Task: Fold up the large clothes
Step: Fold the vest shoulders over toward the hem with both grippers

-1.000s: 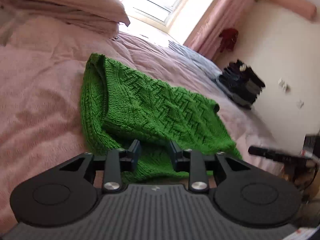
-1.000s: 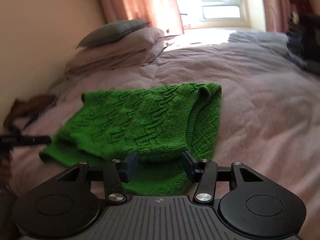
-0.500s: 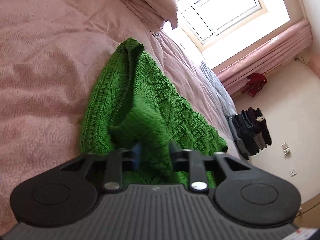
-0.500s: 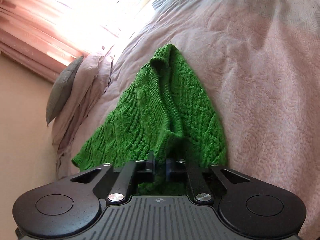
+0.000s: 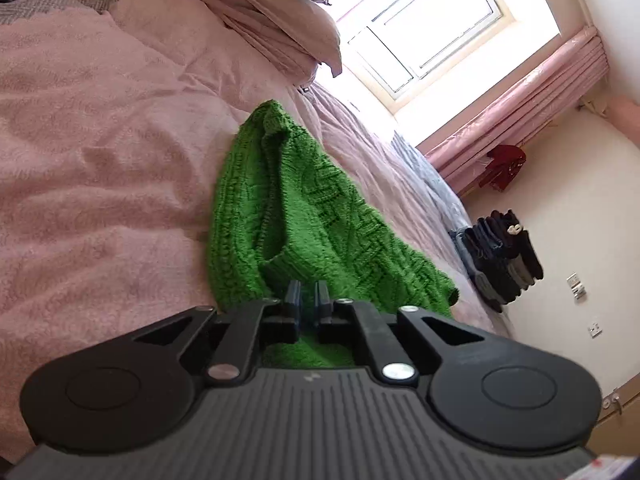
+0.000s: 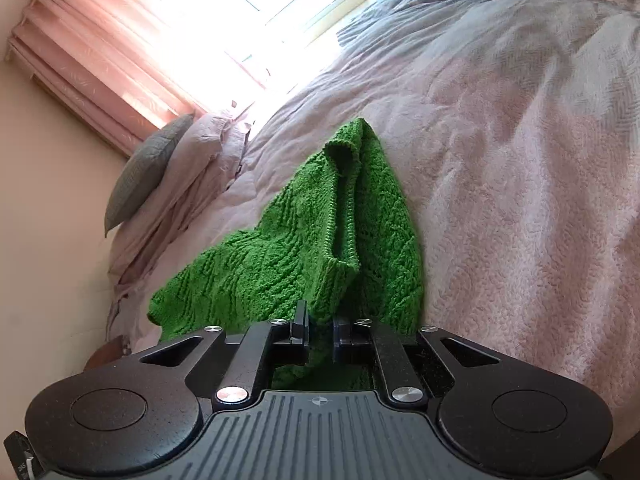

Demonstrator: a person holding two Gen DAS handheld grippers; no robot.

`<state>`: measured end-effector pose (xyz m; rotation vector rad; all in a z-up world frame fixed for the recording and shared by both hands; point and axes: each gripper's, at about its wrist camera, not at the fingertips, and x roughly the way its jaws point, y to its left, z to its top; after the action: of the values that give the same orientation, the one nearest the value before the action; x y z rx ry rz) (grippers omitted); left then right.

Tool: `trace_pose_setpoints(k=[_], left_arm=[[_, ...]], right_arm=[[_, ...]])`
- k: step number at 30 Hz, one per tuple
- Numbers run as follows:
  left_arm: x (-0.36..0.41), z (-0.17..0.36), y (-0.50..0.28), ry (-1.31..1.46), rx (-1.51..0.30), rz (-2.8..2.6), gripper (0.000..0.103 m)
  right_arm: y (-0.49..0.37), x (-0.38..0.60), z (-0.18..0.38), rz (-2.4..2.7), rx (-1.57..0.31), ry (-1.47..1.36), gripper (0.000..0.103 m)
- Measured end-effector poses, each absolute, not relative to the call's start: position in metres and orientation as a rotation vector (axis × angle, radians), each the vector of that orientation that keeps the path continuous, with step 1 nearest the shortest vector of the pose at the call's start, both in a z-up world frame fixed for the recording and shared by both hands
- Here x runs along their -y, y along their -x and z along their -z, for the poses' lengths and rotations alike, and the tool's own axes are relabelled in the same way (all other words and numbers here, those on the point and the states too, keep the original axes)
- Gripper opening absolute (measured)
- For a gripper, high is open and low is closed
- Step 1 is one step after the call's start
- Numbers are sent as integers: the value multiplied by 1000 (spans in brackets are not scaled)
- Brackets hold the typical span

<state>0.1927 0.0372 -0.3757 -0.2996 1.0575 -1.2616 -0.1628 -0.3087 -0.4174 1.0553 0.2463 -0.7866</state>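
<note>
A bright green knitted sweater [image 5: 304, 216] lies on a pink bedspread [image 5: 100, 160], its near edge lifted toward the camera. My left gripper [image 5: 307, 300] is shut on that near edge, with green knit pinched between the black fingers. In the right wrist view the same sweater [image 6: 304, 248] stretches away over the bedspread [image 6: 520, 200], and my right gripper [image 6: 320, 320] is shut on another part of its near edge. Both views are tilted, so the sweater hangs taut from the two grips to its far end on the bed.
Pillows [image 5: 280, 12] are stacked at the head of the bed; a grey pillow [image 6: 144, 172] shows beside pink curtains [image 6: 100, 60]. A pile of dark folded clothes [image 5: 500, 256] sits at the bed's far edge. A bright window [image 5: 432, 28] lies beyond.
Both grippers went from open near the sweater's edge to shut on it. They then tilted and lifted the near edge, pulling the sweater into a narrower, stretched shape.
</note>
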Motion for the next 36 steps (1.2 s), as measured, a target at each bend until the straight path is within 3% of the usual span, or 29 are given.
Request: trace_pose_setpoints(k=[2, 4, 7, 9, 10, 15, 24, 28, 32, 36], left_arm=[[-30, 375, -193, 334, -1084, 1252, 42], [-20, 380, -194, 333, -1117, 1217, 49], [-6, 396, -198, 350, -1181, 1176, 48], [0, 402, -199, 341, -1188, 1146, 30], [1, 400, -199, 323, -1167, 1138, 5], [-28, 373, -187, 261, -1007, 1190, 6], [-41, 388, -170, 121, -979, 1173, 8], [-43, 370, -174, 54, -921, 1149, 15], [-31, 336, -190, -40, -743, 1074, 16], [31, 319, -204, -135, -650, 1132, 16]], right_arm=[[165, 308, 421, 789, -240, -1078, 8], [167, 308, 424, 794, -247, -1093, 13], [169, 309, 427, 800, -248, -1118, 14], [172, 308, 425, 793, -239, -1111, 14], [174, 307, 422, 798, -230, -1100, 7], [185, 297, 400, 767, -170, -1023, 6], [174, 290, 418, 822, -373, -966, 8], [169, 286, 390, 885, -434, -797, 31], [154, 304, 365, 959, -438, -573, 32], [115, 346, 356, 939, -433, -426, 32]])
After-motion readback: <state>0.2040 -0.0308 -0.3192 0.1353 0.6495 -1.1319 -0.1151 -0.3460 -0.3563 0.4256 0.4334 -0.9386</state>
